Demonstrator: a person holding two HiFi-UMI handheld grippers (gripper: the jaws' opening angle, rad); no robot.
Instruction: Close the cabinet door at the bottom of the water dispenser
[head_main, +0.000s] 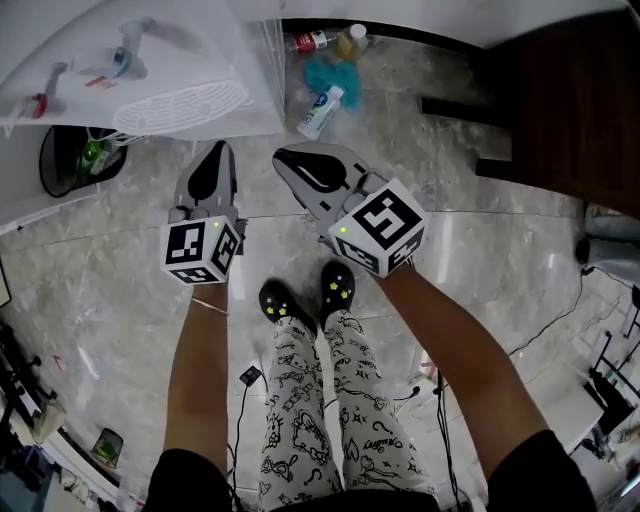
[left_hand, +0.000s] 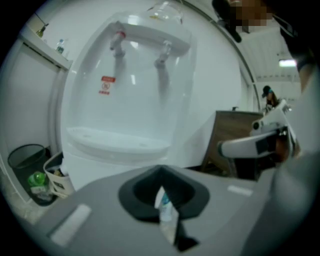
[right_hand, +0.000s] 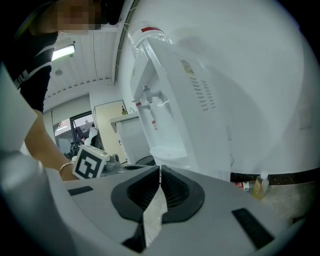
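Water dispenser (head_main: 150, 70) ahead, we hold our left gripper (head_main: 218, 152) with jaws pressed together, empty, our right gripper (head_main: 287, 158) likewise.

Looked like a shared office or workroom corner, polished marble-look floor (head_main: 500, 250), white water dispenser (left_hand: 130, 90) against a white wall, black waste bin (head_main: 72, 160) beside it, loose cables (head_main: 560, 320) trailing over the tiles, dark wooden furniture (head_main: 570, 100), strip light (right_hand: 62, 51) on a panelled ceiling.
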